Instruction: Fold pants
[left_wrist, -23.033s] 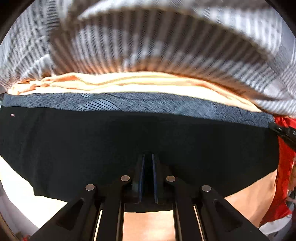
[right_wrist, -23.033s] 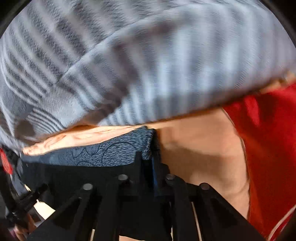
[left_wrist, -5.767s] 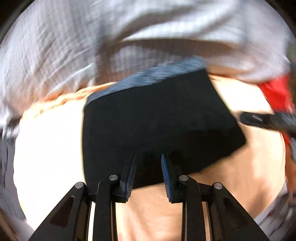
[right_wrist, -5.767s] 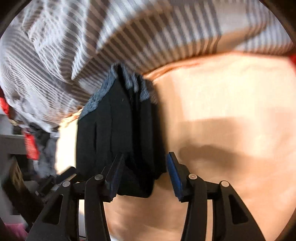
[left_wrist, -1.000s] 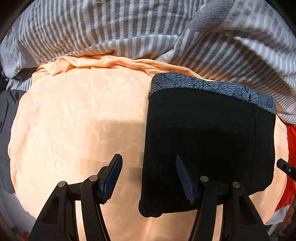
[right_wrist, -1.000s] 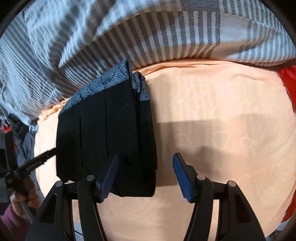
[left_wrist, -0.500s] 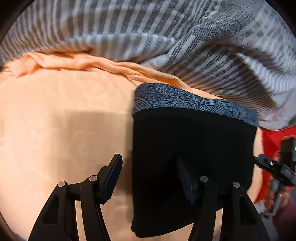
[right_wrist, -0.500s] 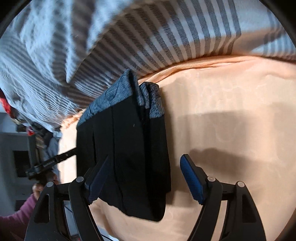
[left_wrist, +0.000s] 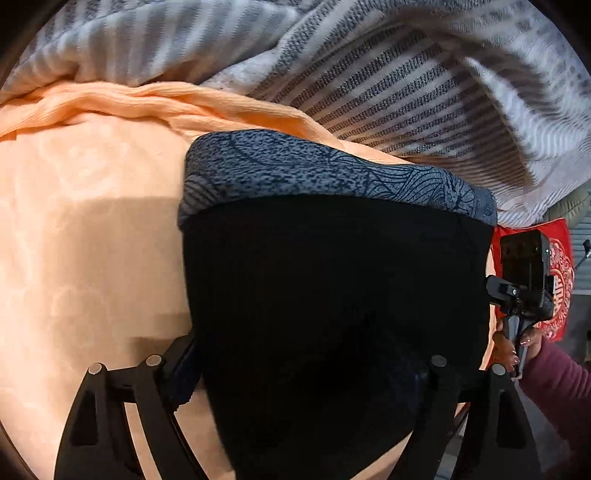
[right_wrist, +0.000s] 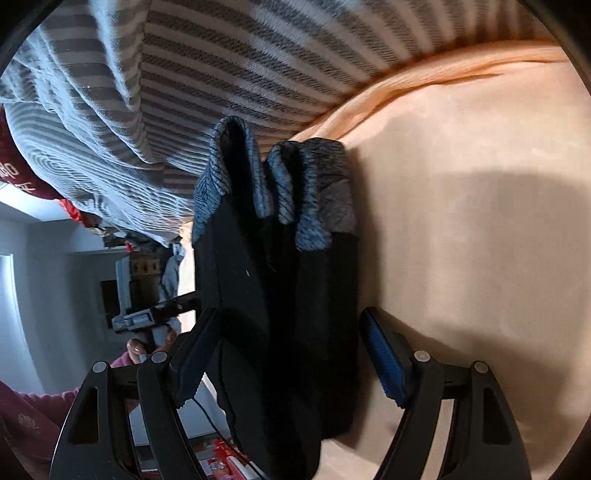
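The folded black pants (left_wrist: 332, 295) with a grey patterned waistband (left_wrist: 332, 177) lie on the peach bedsheet (left_wrist: 92, 240). My left gripper (left_wrist: 301, 369) straddles their near end; its jaws are opening, the cloth lies between them, and the right finger is lost in the dark fabric. From the side, the pants (right_wrist: 280, 295) show as a stack of layers. My right gripper (right_wrist: 290, 358) is open around that stack, its right pad (right_wrist: 384, 362) just clear of the cloth. Each gripper also shows in the other's view, hand-held: the right gripper (left_wrist: 524, 291) and the left gripper (right_wrist: 155, 317).
A grey striped blanket (left_wrist: 406, 74) is heaped along the far side of the sheet, right behind the waistband. A red cloth (left_wrist: 557, 280) hangs off to the right. A maroon sleeve (left_wrist: 554, 387) holds the other gripper. Bare peach sheet (right_wrist: 480, 221) spreads right of the stack.
Both grippers have dropped and tilted down closer to the pants. Their jaws have spread wider, and the folded stack now sits between the fingers of each.
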